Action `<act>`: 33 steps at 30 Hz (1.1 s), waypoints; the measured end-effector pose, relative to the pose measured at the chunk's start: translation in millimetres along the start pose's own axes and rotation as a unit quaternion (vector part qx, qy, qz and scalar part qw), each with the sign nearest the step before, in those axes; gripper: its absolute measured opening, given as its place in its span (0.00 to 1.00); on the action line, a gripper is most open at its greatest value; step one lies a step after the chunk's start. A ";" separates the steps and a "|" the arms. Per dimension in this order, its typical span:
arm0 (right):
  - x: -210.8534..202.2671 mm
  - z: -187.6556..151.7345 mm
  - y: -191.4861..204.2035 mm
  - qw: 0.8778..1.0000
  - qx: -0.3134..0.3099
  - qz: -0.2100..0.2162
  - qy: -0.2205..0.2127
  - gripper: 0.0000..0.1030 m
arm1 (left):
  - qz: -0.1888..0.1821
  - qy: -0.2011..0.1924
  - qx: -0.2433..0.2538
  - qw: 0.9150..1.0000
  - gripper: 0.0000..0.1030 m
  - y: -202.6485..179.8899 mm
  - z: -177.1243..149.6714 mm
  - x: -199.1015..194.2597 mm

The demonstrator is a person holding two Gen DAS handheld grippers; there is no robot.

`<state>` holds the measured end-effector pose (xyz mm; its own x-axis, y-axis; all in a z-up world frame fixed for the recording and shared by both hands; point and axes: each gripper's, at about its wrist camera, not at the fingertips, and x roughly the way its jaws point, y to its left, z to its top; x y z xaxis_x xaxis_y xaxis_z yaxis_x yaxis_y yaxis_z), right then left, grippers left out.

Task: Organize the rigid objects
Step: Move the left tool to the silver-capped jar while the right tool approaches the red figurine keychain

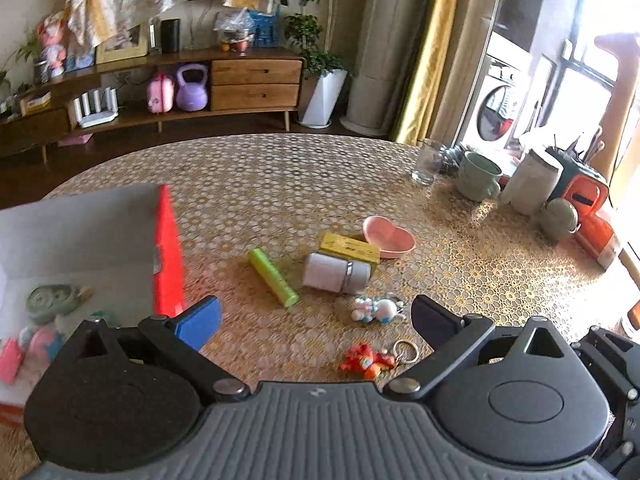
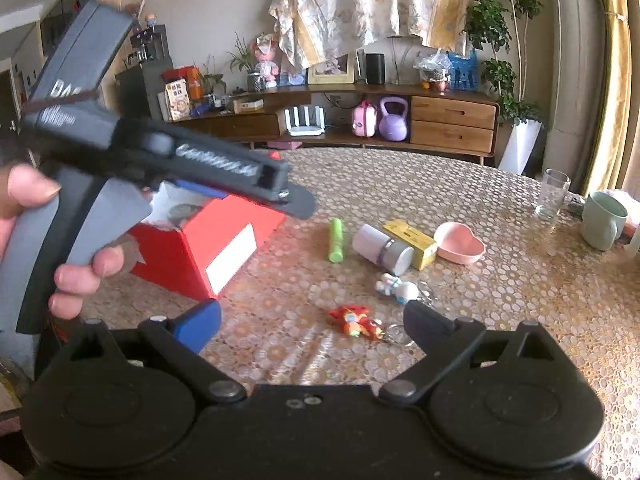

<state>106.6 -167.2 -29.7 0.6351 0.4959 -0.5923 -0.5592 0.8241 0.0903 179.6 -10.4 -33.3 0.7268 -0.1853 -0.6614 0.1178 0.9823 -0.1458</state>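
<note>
Gold-patterned cloth covers the round counter (image 1: 280, 184), with a wooden sideboard (image 1: 224, 84) seen behind it. From the left wrist view, the left tongs (image 1: 316, 320) are seen spread wide with nothing between the fingers, hovering above the counter just beside the red box (image 1: 168, 252), whose open interior already holds several small toys. Ahead of the fingers lie a green tube (image 1: 273, 277), a white cylinder (image 1: 336, 273) touching a yellow box (image 1: 349, 249), and a pink heart-shaped dish (image 1: 390, 237) just behind that. Nearer are found a white bunny keychain (image 1: 378, 309) and a red figure keychain (image 1: 366, 361).

From the right wrist view, the right tongs (image 2: 312, 326) are likewise held wide open and empty — the red figure keychain (image 2: 354, 322) lies on the cloth between the fingers, untouched. The left tongs (image 2: 296, 200) are seen at left, gripped by a hand (image 2: 52, 240) above the red box (image 2: 216, 248).
</note>
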 end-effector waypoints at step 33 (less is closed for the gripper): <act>117.6 -9.3 -31.1 0.996 -0.052 0.024 0.069 0.72 | 0.003 0.056 0.094 0.994 0.99 -31.6 7.1 149.3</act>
<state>193.7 -137.1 -109.6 0.5308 0.4852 -0.6948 -0.6440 0.7639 0.0415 289.2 -69.0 -122.2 0.6494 -0.1711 -0.7410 0.2458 0.9693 -0.0084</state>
